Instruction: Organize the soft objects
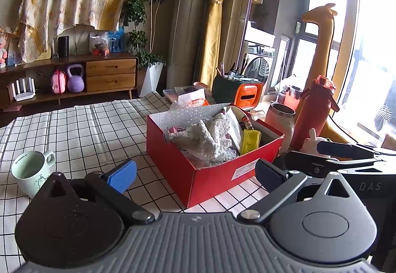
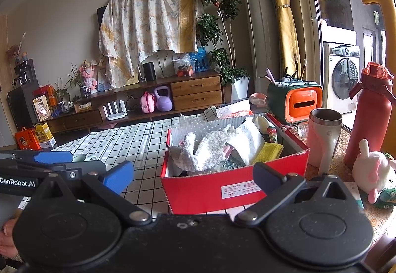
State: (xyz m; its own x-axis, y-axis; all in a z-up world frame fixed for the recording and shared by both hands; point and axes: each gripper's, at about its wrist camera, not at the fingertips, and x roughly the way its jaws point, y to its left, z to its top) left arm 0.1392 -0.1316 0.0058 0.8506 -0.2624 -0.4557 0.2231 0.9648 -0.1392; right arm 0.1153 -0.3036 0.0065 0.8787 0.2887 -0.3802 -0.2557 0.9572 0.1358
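While both grippers hover with fingers spread wide and nothing between them, a pale green mug point(image 1: 32, 170) stands on the checked tablecloth point(image 1: 81, 129) just outside the left gripper's point(image 1: 196, 172) blue finger. Ahead of and between that gripper's jaws sits a red cardboard box point(image 1: 210, 174), its long axis running away from the camera and slanting to the left, one near corner pointing back at the gripper. Inside lies a fuzzy white soft toy point(image 1: 205, 135), sprawled across the box with bubble wrap point(image 1: 188, 109) behind it and a yellow cloth point(image 1: 250, 140) to its right. From the right gripper point(image 2: 194, 174), the same box point(image 2: 212, 186) lies straight ahead between the open jaws, the white toy point(image 2: 203, 151) beyond the fingertips. Right of the jaws stand a steel tumbler point(image 2: 324, 139) and a red bottle point(image 2: 368, 114), and a white plush rabbit point(image 2: 373, 171) lies beside them.
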